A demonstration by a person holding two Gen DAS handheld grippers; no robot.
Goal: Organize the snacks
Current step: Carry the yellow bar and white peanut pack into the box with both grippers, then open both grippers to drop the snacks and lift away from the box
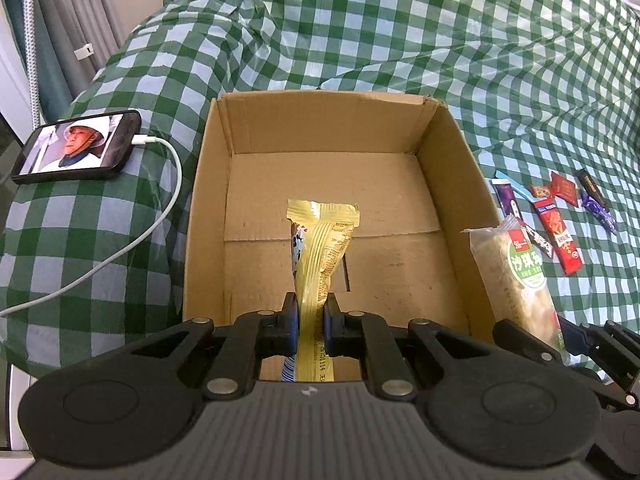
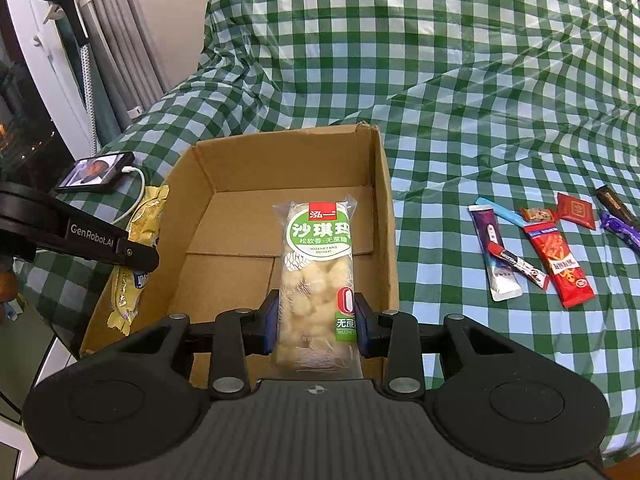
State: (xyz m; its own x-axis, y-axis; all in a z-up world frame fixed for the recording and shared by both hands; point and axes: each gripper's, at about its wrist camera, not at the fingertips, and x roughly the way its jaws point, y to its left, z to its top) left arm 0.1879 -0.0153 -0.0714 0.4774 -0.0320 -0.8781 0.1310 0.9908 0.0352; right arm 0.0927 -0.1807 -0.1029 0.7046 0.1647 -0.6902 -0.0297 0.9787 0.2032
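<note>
Holding both packets above the cardboard box, I judge them light and crushable: left tool pinches the yellow packet mid-length, right tool pinches the sachima pack low.

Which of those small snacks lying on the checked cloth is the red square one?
The flat red square packet, toward the far side of the loose group, right of a small orange candy. The other red snack is a long stick pack.
</note>
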